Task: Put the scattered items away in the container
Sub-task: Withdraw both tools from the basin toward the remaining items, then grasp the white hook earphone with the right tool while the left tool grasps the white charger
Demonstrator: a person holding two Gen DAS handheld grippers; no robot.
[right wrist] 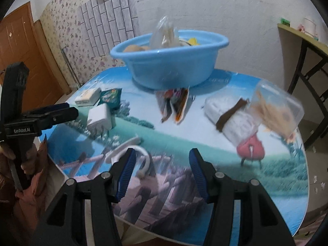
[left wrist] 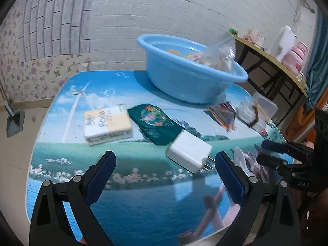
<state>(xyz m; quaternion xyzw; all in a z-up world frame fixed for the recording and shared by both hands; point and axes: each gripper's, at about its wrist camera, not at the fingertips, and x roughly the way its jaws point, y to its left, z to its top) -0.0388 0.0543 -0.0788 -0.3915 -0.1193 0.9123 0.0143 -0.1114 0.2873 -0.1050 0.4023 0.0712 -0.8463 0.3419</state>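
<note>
1. Blue plastic basin [left wrist: 190, 78], round w/ a rolled rim, sits at the far side of the table [left wrist: 143, 205]. Inside it: a crinkly clear plastic bag [left wrist: 219, 53] sticking up above the rim, plus tan and yellow bits, too blurred to name.
2. Loose on the glossy landscape-print tabletop, left side: boxy tissue pack [left wrist: 107, 125], flat dark-green pouch [left wrist: 155, 125] just beside it, smooth white charger block [left wrist: 188, 153] w/ metal prongs, near edge.
3. Centre: bent, colourful snack packets [right wrist: 174, 106] just in front of the basin.
4. Right side: white padded roll w/ a brown band [right wrist: 231, 116], touching a clear lidded box [right wrist: 280, 110] holding something tan; contents smeared by blur.
5. Curved white plastic piece [right wrist: 131, 149] lies near the right gripper; its exact kind is unclear.
6. Left gripper [left wrist: 164, 172]: ribbed blue pads spread wide, nothing between, hovering over the near edge by the charger.
7. Right gripper [right wrist: 162, 168]: jaws partly apart, empty; the left pad overlaps the white piece in view, contact unclear.
8. A hand, mostly cut off, grips the left tool's handle in the right wrist view.
</note>
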